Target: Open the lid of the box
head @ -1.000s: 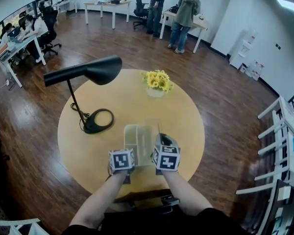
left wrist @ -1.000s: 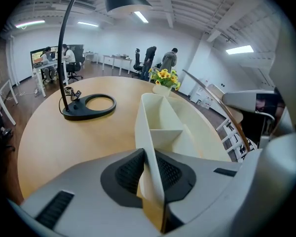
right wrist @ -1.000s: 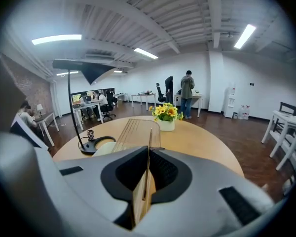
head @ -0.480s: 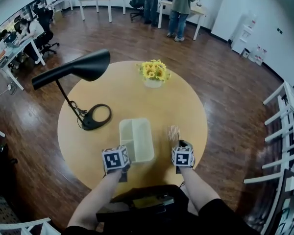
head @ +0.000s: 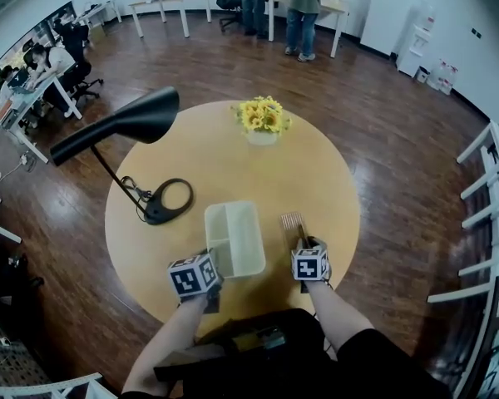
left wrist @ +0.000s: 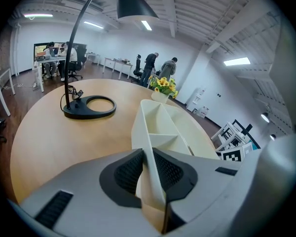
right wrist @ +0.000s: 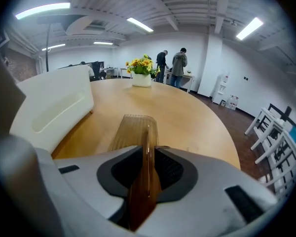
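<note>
The white two-compartment box [head: 234,238] stands without its lid on the round wooden table [head: 308,165]. Its clear brownish lid [head: 293,223] lies flat on the table just right of it. My left gripper [head: 209,264] is at the box's near left corner. In the left gripper view the box's wall [left wrist: 155,127] runs between the jaws of the left gripper [left wrist: 148,154], which are opening, with a slim gap on one side. My right gripper [head: 305,246] is at the lid's near end. Its jaws [right wrist: 148,154] are opening, with the lid's edge [right wrist: 134,130] loose between them.
A black desk lamp [head: 121,127] leans over the table's left half, its ring base [head: 170,201] left of the box. A pot of yellow flowers [head: 263,120] stands at the far edge. White chairs [head: 492,191] are to the right. People stand at desks far behind.
The right gripper has carried the lid off the box to the right and laid it flat on the table. The left gripper has stayed at the box's near corner.
</note>
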A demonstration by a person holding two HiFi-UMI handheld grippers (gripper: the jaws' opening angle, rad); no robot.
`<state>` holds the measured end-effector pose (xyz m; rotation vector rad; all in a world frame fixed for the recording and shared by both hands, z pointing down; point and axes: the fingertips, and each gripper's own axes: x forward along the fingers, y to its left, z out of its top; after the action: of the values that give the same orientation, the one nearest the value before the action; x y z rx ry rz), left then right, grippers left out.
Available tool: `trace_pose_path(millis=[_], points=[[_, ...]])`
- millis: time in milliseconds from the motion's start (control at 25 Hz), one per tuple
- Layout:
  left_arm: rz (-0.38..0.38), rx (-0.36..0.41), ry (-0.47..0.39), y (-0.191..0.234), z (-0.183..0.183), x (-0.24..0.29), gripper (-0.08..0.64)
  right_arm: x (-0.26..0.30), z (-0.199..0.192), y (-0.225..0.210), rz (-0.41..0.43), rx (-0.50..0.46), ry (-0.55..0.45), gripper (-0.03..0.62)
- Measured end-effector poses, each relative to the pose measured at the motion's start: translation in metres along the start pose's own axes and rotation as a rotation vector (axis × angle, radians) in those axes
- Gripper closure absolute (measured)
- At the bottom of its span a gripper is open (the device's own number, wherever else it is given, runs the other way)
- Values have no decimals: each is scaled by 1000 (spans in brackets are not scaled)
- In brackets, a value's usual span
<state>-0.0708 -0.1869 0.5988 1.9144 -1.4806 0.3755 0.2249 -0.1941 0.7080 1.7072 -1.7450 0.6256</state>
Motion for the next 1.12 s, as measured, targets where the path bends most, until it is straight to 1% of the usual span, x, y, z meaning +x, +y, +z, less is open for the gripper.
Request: trace_pose_path(millis=[40,120,160,280,400,520,560,600,640,720,760,800,920,960,1040,1120], points=[[-8,3,-32,-1,6,-4,512,-1,2,-1,2,16,-10,504],[-47,21,-121,-9,25,-15,503,-6,6,-2,14,61,-31,433],[-73,33,-168,-14,36,-22,478,-9,8,-3,20,85,-44,433],[-131,72,-303,-22,64,-47,477,-22,13,-13,24,165,-90,433],[-171,91,-447,-17,88,-81,480,-53,36,-29,55,244,-210,433],[-202,83,-586,3,106,-120,539,-102,73,-46,146,315,-364,433],[-206,80,-622,11,109,-133,552,-120,85,-50,177,331,-415,446],[-200,78,-651,21,111,-144,553,-137,93,-55,197,342,-457,473],[-185,79,-672,31,111,-155,558,-151,99,-59,205,347,-487,476],[-151,73,-698,49,107,-173,558,-173,102,-64,209,345,-519,543],[-142,62,-708,57,104,-181,558,-181,102,-63,213,338,-526,546],[-138,46,-718,64,101,-189,558,-187,102,-59,224,329,-527,584],[-111,3,-758,82,91,-206,558,-198,108,-42,280,313,-529,589],[-96,-7,-768,86,87,-209,558,-200,110,-36,285,306,-534,589],[-78,-12,-779,90,80,-213,558,-204,113,-26,268,257,-545,591],[-71,-3,-775,88,75,-212,558,-207,114,-16,229,166,-547,591]])
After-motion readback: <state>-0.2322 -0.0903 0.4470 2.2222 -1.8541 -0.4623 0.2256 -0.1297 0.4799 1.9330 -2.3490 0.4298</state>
